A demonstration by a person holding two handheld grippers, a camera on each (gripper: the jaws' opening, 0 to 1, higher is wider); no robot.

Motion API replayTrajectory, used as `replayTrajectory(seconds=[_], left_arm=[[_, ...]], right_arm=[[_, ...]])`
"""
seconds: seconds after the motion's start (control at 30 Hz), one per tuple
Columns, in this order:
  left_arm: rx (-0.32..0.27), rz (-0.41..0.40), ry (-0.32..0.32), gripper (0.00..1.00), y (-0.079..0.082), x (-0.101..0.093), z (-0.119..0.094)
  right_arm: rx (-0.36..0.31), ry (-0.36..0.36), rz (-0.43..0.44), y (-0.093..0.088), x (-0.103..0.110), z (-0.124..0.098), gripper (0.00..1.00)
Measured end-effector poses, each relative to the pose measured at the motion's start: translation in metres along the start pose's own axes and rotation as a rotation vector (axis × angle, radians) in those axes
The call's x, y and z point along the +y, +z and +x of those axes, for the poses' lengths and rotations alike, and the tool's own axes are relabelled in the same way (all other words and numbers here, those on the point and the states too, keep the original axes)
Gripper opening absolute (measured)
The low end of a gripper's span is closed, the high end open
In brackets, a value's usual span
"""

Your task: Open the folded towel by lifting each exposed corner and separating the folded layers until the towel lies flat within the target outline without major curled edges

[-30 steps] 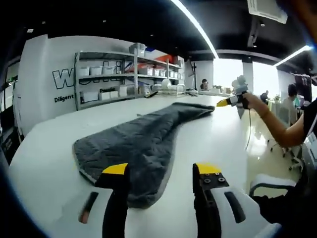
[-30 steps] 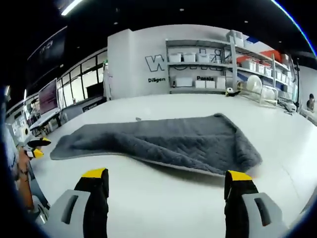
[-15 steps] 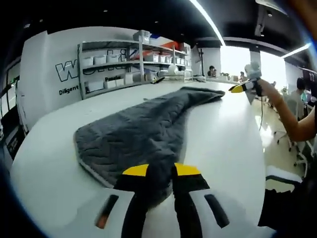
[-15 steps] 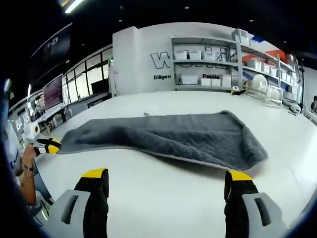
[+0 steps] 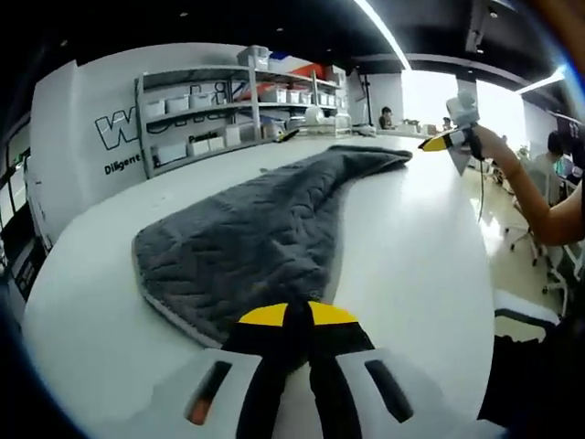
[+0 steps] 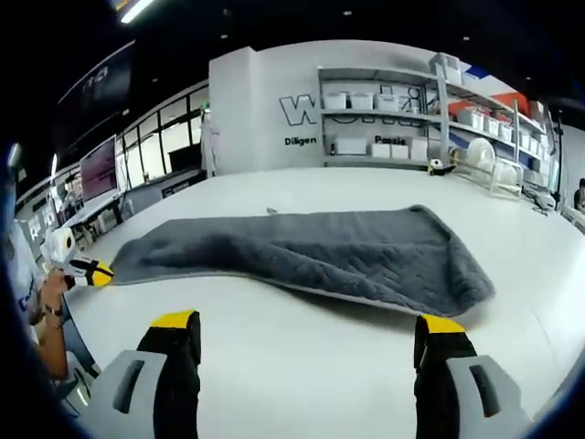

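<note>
A wide white table (image 5: pixel 420 247) fills a workshop, with shelves (image 5: pixel 219 101) along the far wall. In the left gripper view, the left gripper (image 5: pixel 291 315) is pinched closed on the near corner of the gray towel (image 5: pixel 256 229), probably to lift it; the right gripper (image 5: pixel 437 142) hovers far right. In the right gripper view, the right gripper (image 6: pixel 306 329) is spread wide, holding nothing, short of the towel (image 6: pixel 320 251).

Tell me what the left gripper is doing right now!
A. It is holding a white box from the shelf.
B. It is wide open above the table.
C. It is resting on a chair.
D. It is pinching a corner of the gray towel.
D: in the left gripper view the left gripper has its yellow-tipped jaws closed together on the near corner of the gray towel, which lies on the white table.
</note>
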State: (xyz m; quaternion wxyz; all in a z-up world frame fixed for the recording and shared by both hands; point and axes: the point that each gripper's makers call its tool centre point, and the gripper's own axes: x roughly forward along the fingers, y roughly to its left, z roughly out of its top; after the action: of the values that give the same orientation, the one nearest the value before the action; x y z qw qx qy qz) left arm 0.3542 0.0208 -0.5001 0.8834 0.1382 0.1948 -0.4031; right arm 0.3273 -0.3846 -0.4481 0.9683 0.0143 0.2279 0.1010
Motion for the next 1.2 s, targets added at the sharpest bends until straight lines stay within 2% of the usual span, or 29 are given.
replayTrajectory(seconds=[0.23, 0.33, 0.43, 0.57, 0.77, 1.07, 1.2], left_arm=[[0.016, 0.012, -0.021, 0.01, -0.002, -0.003, -0.004], [0.011, -0.009, -0.070, 0.01, -0.005, -0.005, -0.010], [0.020, 0.007, -0.079, 0.01, -0.007, -0.005, -0.015], [0.052, 0.052, -0.082, 0.01, -0.011, -0.001, -0.024], [0.067, 0.030, -0.105, 0.01, -0.016, 0.005, -0.034], [0.093, 0.049, -0.142, 0.01, -0.019, -0.007, -0.042], [0.107, 0.064, -0.169, 0.01, -0.020, -0.018, -0.044]], right_arm=[[0.005, -0.008, 0.008, -0.002, -0.002, -0.003, 0.99], [0.009, -0.013, 0.006, -0.002, -0.003, -0.004, 0.99], [0.007, -0.016, 0.008, -0.001, -0.006, -0.004, 0.99], [0.017, -0.022, 0.002, -0.002, -0.008, -0.004, 0.99], [0.031, -0.025, -0.002, -0.005, -0.009, -0.003, 0.99], [0.042, -0.033, 0.002, -0.009, -0.012, -0.004, 0.99], [0.053, -0.030, -0.001, -0.011, -0.013, -0.002, 0.99]])
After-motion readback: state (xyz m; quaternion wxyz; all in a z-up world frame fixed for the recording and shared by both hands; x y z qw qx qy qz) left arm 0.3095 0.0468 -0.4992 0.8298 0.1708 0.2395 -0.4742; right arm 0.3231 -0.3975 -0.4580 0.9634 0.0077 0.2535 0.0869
